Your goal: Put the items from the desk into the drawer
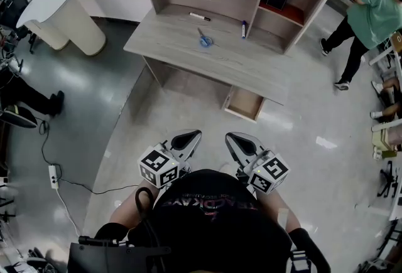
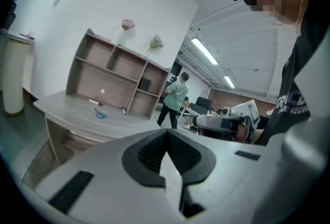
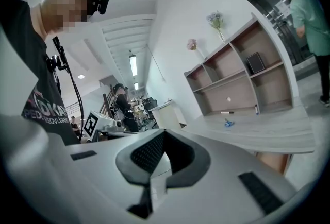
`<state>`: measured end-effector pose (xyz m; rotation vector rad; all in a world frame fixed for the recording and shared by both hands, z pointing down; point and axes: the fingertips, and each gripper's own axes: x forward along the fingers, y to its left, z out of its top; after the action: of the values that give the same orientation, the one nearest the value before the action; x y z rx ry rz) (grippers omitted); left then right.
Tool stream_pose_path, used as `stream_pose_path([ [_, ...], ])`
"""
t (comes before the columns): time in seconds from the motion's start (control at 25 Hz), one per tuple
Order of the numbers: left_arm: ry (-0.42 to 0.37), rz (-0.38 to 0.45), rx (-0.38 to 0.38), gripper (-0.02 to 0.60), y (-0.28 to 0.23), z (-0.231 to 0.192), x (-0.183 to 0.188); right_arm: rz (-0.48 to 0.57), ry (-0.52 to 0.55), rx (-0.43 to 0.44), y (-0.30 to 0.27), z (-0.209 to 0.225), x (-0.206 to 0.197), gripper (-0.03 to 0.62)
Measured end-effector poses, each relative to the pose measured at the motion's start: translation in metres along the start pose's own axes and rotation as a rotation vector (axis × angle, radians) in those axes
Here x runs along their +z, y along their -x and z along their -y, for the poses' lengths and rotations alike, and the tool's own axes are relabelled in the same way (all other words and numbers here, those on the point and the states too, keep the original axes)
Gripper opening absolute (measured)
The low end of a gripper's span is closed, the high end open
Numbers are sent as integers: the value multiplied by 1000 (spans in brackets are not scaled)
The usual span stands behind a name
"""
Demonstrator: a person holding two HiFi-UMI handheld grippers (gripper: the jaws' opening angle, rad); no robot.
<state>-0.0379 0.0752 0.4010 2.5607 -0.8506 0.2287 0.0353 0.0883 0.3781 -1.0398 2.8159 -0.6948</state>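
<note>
Three items lie on the desk surface (image 1: 251, 71): a black marker (image 1: 200, 16), blue-handled scissors (image 1: 205, 40) and a blue-capped marker (image 1: 244, 29). The drawer (image 1: 244, 104) below its front edge stands open. The left gripper (image 1: 186, 140) and right gripper (image 1: 242, 142) are held at the operator's body, well apart from that surface, jaws clenched on nothing. Caution: the flat scissors may skid under closing jaws, and the round markers may roll away.

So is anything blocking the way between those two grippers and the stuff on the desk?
Nothing visible. Only floor lies between the left gripper, the right gripper and the desk. The scissors, black marker and blue marker lie uncovered on top, and the drawer below is already open.
</note>
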Motion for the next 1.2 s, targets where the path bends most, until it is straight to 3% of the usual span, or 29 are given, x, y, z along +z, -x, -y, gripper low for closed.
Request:
stream_pose_path([
  [1.2, -3, -1, -24, 9, 75, -87, 9, 14, 0, -92, -98, -30, -4, 17],
])
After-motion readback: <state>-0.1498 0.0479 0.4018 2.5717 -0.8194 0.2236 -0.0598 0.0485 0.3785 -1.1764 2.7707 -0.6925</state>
